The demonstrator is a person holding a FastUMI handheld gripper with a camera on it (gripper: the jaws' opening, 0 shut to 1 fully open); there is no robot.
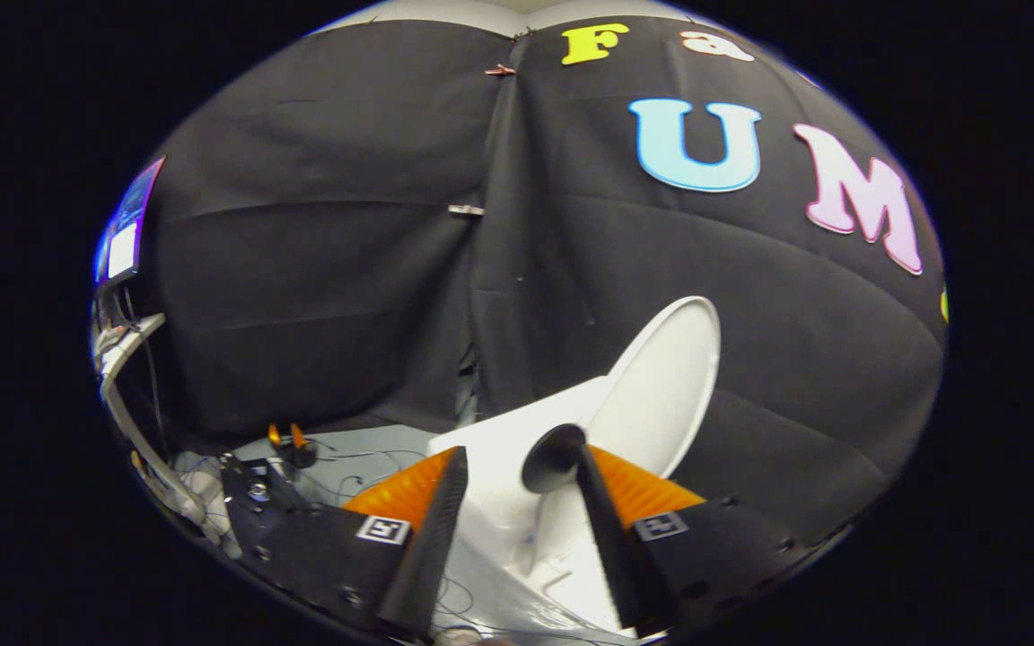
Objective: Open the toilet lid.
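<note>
Standing raised and tilted back toward the black cloth wall (319,269), the white oval plastic toilet lid (665,386) shows its smooth underside, just beyond the right fingertip and a little to its right. Below it the white toilet body (503,467) runs down between the two fingers, with part of the seat or rim visible lower in the gap, though where one ends and the other begins cannot be told. The gripper (517,467) points forward with its jaws apart and clamped on nothing; the toilet's white surface fills the space between them. A small round dark disc (553,458) sits at the tip of the right finger, overlapping the lid's lower edge, and whether it touches the lid cannot be told. Left of the toilet, thin wires (364,462) trail over a pale floor (346,449), near a small orange-handled tool (291,444). Farther left, a lit screen (125,235) hangs above a white frame (127,377) with more cables.
</note>
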